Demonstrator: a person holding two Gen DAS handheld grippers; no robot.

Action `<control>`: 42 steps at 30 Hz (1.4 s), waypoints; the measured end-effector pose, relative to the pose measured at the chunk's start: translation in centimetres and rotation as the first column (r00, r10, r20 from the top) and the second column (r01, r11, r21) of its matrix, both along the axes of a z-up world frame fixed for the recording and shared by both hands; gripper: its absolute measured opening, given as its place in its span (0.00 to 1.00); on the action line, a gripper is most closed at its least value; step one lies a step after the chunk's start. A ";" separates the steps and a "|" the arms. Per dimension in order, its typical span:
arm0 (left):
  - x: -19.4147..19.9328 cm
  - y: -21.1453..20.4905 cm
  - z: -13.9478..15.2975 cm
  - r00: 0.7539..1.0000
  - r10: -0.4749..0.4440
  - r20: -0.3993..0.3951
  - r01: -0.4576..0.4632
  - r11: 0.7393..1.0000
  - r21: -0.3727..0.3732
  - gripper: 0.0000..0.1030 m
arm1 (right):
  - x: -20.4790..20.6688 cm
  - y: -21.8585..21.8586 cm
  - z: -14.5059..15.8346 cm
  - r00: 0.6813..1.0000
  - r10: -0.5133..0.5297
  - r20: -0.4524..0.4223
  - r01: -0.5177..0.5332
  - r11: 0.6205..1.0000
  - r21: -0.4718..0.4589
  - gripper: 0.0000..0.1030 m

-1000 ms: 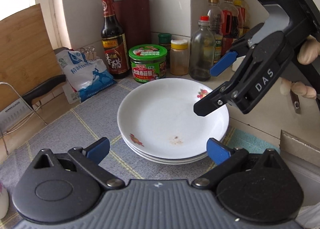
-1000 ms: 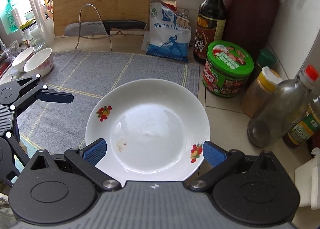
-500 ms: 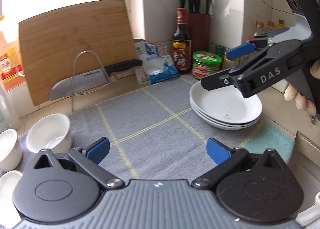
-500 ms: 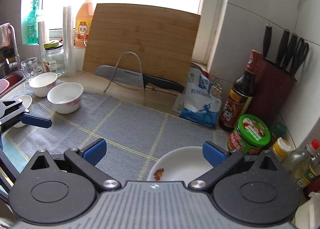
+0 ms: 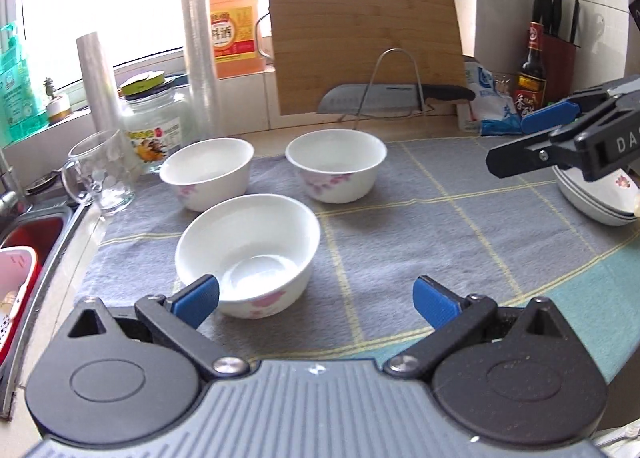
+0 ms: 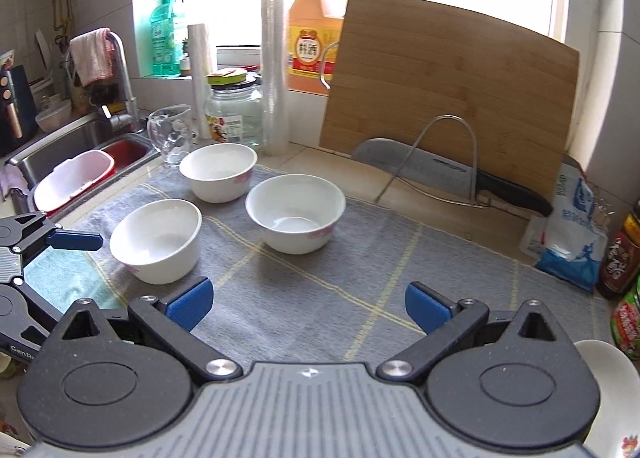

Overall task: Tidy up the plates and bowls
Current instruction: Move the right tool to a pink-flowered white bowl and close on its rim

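Three white bowls with pink flowers stand on the grey mat point(image 5: 420, 226): a near one point(image 5: 248, 254), a back left one point(image 5: 208, 172) and a back right one point(image 5: 336, 164). In the right wrist view they are the near left bowl point(image 6: 156, 240), the back bowl point(image 6: 218, 170) and the middle bowl point(image 6: 296, 212). A stack of white plates point(image 5: 596, 198) sits at the mat's right edge, and its rim shows in the right wrist view point(image 6: 612, 390). My left gripper point(image 5: 316, 298) is open and empty, just before the near bowl. My right gripper point(image 6: 308, 304) is open and empty, above the mat.
A glass mug point(image 5: 98, 172), a jar point(image 5: 154, 130), an oil jug point(image 5: 234, 34) and a cutting board point(image 5: 364, 42) with a knife point(image 5: 384, 98) on a wire rack stand behind. A sink point(image 6: 76, 154) with a red basin lies left. Bottles and a knife block point(image 5: 556, 58) stand at the right.
Both grippers have swung left from over the plate stack to face the three bowls. The plates now lie at the right edge of view. Both grippers stay open.
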State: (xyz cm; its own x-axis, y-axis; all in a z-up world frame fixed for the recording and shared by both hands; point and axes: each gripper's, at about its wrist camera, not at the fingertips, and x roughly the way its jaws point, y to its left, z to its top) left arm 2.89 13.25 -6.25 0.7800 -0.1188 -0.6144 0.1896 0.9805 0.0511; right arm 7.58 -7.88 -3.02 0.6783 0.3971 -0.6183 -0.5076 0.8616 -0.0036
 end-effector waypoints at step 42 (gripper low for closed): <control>4.2 4.2 -4.1 0.999 -0.047 -0.017 0.046 0.997 -0.055 0.81 | 9.2 15.6 -5.0 0.925 0.329 -0.191 -0.346 0.936 -0.062 0.76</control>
State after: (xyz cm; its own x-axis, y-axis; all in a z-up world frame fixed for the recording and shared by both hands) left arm 7.05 17.47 -10.36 0.7616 -0.1886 -0.6200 0.2359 0.9718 -0.0058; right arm 16.79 7.76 -8.00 0.3921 0.5188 -0.7597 -0.7682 0.6389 0.0398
